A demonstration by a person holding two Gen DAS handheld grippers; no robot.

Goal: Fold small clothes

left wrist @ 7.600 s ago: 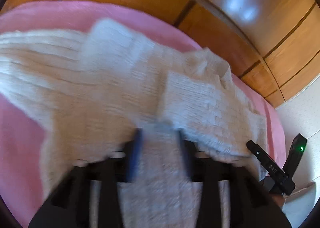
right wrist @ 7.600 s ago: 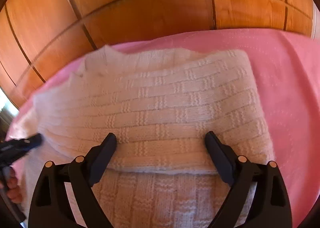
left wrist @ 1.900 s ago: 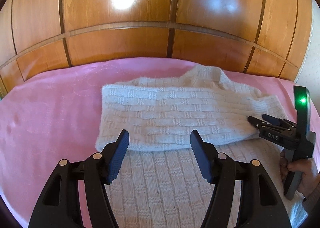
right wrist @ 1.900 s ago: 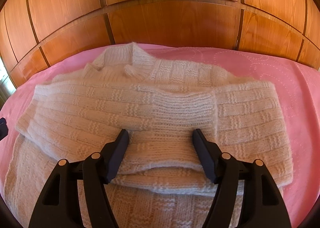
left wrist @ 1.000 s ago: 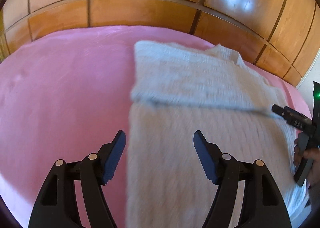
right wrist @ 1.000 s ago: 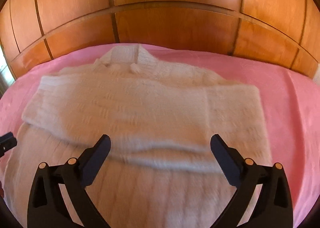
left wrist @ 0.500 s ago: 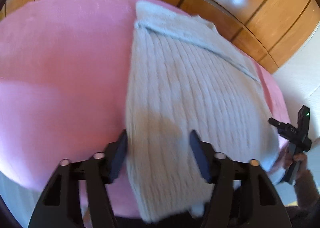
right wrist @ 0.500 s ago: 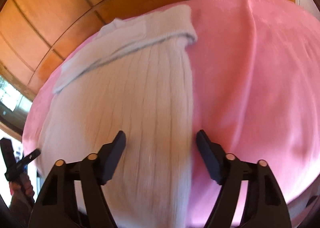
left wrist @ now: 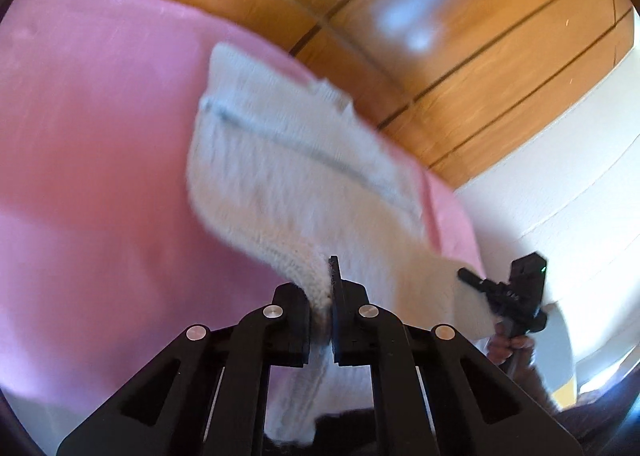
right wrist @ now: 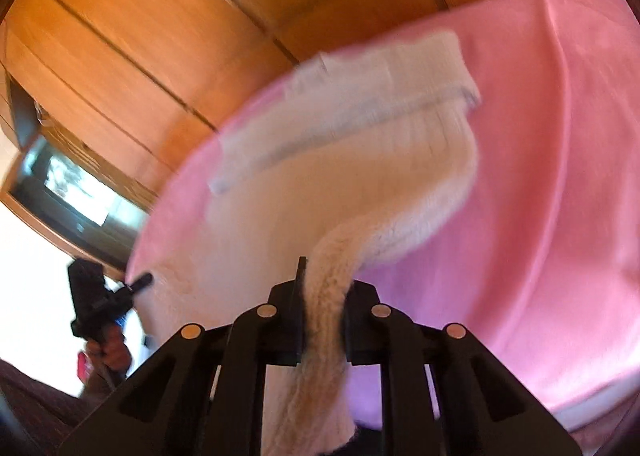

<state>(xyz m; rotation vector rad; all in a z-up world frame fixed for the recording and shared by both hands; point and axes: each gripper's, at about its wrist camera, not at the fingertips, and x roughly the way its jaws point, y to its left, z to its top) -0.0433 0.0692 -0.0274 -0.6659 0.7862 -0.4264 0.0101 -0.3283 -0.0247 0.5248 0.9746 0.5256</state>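
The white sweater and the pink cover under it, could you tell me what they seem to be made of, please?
The white sweater looks like a thick, fuzzy wool or acrylic knit: ribbed rows and a fluffy edge show where the left tool pinches it. The pink cover looks like soft matte fabric, perhaps fleece or cotton: no shine, gentle creases.

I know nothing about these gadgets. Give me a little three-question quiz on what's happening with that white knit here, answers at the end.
1. True or false: the left hand-held gripper has knit fabric pinched between its fingers.
2. What colour is the cover under the white sweater? A green, B pink, C grey.
3. Fill in: the right hand-held gripper grips the sweater's near ____, while the far part lies on the cover.

Key: 1 true; 2 B; 3 edge.
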